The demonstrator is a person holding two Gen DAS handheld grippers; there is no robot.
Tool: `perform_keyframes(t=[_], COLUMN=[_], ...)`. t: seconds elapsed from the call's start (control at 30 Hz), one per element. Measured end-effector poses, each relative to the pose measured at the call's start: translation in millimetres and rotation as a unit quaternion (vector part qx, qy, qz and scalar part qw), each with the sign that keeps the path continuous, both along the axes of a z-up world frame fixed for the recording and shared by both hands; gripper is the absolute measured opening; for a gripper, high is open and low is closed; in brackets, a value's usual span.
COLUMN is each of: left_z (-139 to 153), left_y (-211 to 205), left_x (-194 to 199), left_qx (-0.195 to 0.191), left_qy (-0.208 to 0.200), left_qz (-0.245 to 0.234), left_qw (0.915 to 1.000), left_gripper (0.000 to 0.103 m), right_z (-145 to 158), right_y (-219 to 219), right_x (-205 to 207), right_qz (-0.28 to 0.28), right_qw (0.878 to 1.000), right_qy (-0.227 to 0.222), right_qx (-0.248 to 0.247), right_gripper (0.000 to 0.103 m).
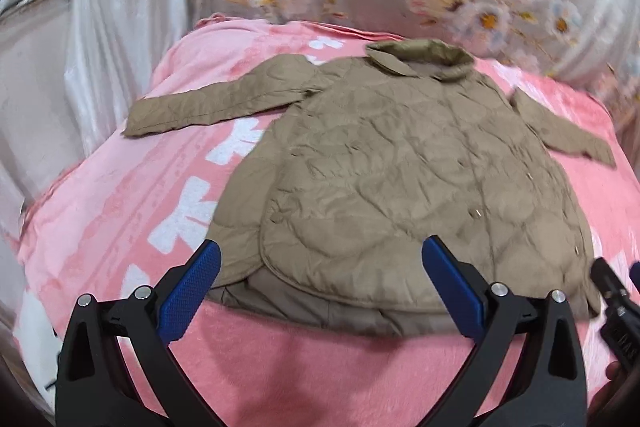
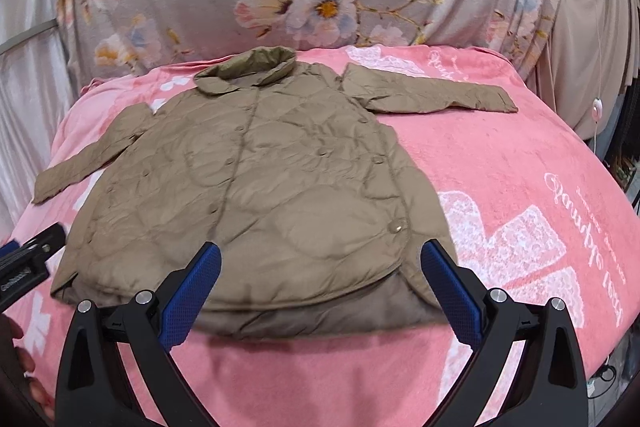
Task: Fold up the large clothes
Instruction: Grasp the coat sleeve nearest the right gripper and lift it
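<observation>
A tan quilted coat [image 1: 404,167] is laid flat, front up, on a pink fleece blanket [image 1: 132,195] covering the bed.

Snap buttons are shown clearly only in the right view, which also shows white lettering on bare blanket beside the coat. Both sleeves are spread outward. The left gripper [image 1: 320,287] and right gripper [image 2: 320,287] are held near the hem, jaws released and holding nothing.

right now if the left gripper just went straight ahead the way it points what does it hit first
Most likely the near hem of the tan quilted jacket, which lies flat on the pink blanket. The left gripper is open, and the hem sits right between and ahead of its fingers. Height above the fabric is unclear.
</observation>
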State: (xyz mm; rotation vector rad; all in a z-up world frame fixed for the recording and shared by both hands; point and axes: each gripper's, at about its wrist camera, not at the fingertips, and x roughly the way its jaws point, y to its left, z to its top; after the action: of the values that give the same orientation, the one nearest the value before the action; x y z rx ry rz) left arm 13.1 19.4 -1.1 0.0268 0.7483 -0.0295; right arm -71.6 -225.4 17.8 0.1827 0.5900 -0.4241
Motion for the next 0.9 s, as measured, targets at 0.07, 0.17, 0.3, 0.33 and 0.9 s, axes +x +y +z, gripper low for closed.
perform_keyframes(t=[0.07, 0.17, 0.3, 0.33, 0.9], left_z=[-3, -8, -13, -13, -25], left_y=[-1, -6, -6, -6, -41], left_x=[11, 32, 60, 66, 167], left_qx=[-0.003, 0.017, 0.015, 0.021, 0.079], left_qy=[0.014, 0.040, 0.071, 0.070, 0.016], left_qz=[0.002, -0.001, 0.010, 0.016, 0.023], left_qw=[0.9999, 0.9991, 0.9973, 0.9972, 0.9964], left_gripper=[0.098, 0.098, 0.098, 0.098, 0.098], right_z=[3, 7, 10, 10, -10], right_y=[-30, -72, -146, -162, -407], right_x=[8, 22, 49, 56, 165], right_qz=[-0.016, -0.044, -0.081, -0.087, -0.229], right_qw=[1.000, 0.999, 0.995, 0.994, 0.961], right_qy=[-0.005, -0.014, -0.027, -0.027, -0.063], right_qx=[0.010, 0.026, 0.052, 0.061, 0.140], right_gripper=[0.098, 0.098, 0.098, 0.098, 0.098])
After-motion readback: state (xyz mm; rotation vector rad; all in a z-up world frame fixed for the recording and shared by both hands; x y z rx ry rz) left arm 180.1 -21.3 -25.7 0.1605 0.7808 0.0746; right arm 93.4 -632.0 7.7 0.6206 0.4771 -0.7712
